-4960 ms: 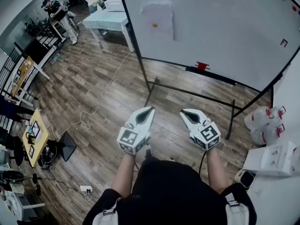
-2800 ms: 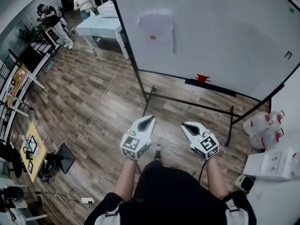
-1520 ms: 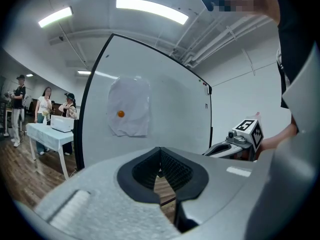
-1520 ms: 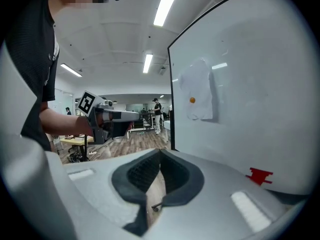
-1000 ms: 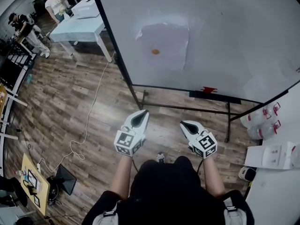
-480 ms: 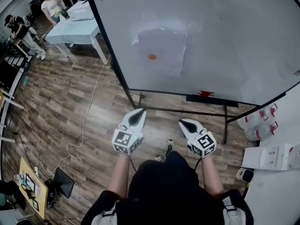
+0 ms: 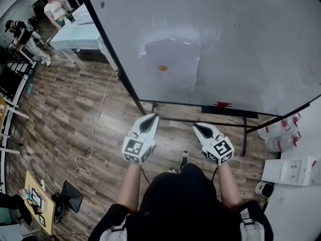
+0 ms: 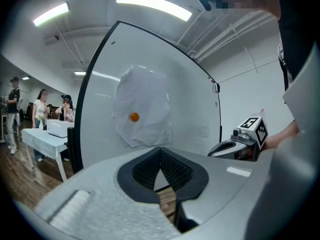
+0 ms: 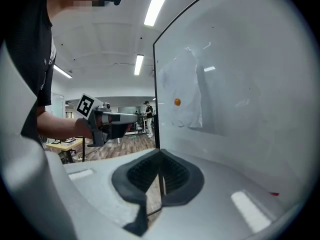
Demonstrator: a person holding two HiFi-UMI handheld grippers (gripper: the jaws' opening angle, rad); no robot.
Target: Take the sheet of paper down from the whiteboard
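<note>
A crumpled white sheet of paper [image 7: 170, 64] hangs on the big whiteboard [image 7: 251, 39], pinned by a round orange magnet [image 7: 162, 68]. My left gripper [image 7: 150, 116] and right gripper [image 7: 196, 126] are held side by side below the board and point at it, well short of the sheet. Both are shut with nothing in them. In the left gripper view the paper [image 8: 142, 106] and its magnet [image 8: 134, 117] lie straight ahead above the jaws. The right gripper view shows the paper [image 9: 187, 101] at a slant, with the left gripper [image 9: 107, 119] beside it.
The whiteboard stands on a black frame with legs [image 7: 145, 109] on the wood floor. A red object [image 7: 222, 105] sits on its tray. White jugs [image 7: 281, 132] stand at the right. A white cable [image 7: 95, 129] trails across the floor. People stand by a light-blue table [image 7: 75, 34] far left.
The whiteboard and paper have come closer and grown in the head view. Both shut grippers have moved forward toward the board and risen a little.
</note>
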